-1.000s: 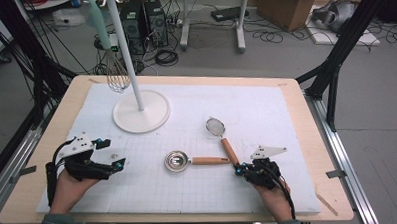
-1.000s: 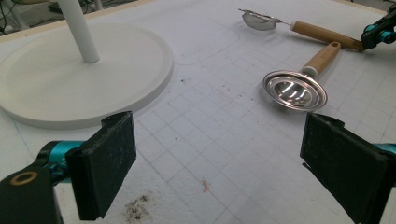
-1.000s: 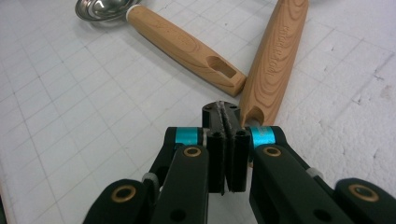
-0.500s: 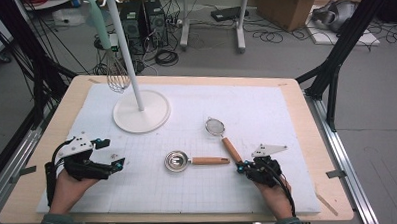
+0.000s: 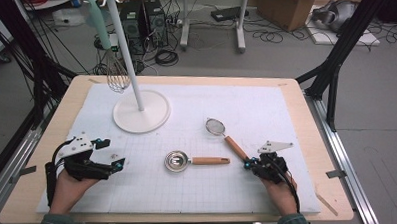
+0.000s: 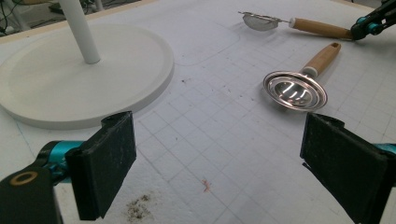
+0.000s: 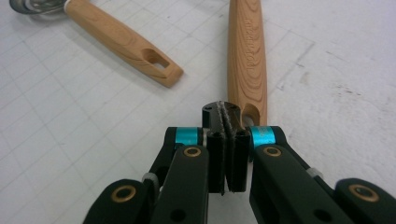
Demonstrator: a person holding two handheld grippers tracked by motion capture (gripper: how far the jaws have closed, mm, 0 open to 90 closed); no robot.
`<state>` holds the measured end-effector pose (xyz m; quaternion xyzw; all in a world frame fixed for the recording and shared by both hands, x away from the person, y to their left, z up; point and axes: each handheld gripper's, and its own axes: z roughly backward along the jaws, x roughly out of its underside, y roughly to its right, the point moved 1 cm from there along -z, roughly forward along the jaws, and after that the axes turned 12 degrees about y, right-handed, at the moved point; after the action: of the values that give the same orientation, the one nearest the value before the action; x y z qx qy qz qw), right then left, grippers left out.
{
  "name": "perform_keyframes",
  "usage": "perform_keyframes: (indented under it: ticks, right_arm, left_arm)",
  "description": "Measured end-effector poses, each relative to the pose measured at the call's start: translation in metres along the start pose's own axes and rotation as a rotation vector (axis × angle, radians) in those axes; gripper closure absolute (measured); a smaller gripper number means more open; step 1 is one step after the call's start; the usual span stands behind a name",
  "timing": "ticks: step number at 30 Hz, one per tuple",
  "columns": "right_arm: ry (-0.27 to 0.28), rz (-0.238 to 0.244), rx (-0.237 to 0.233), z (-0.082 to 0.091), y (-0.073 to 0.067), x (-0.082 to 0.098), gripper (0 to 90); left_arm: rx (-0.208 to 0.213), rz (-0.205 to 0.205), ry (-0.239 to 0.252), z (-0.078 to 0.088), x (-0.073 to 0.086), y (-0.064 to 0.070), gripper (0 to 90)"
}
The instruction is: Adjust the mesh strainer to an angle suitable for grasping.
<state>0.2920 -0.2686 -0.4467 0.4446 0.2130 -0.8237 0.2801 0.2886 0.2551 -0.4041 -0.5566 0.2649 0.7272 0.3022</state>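
- High view: left tool [image 5: 109,155] is resting wide open on the bench [image 5: 306,113]; right tool [image 5: 248,164] is sitting at the strainer [image 5: 226,137] handle's end.
- Left gripper view: jaws are standing apart, holding nothing; measuring cup [image 6: 299,84] is lying beyond.
- Right gripper view: right tool [image 7: 226,112] is pressed fully closed, empty, tips just beside the strainer [image 7: 246,51] handle.

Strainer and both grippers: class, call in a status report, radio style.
Left gripper open, empty. Right gripper shut, empty, at the end of the strainer's wooden handle, not gripping it. Measuring cup close beside; path otherwise clear.
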Motion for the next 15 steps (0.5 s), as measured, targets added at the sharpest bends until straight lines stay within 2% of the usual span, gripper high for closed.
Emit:
perform_keyframes:
  ticks: [8,15]
  right_arm:
    - [-0.007,-0.003,0.032,0.003,0.01,-0.001,89.1]
    - [-0.006,-0.008,0.037,0.004,0.018,-0.001,88.8]
  left_arm:
    - [0.001,-0.002,-0.002,0.0,0.0,0.0,11.0]
    - [0.001,0.0,0.0,0.0,0.0,0.0,11.1]
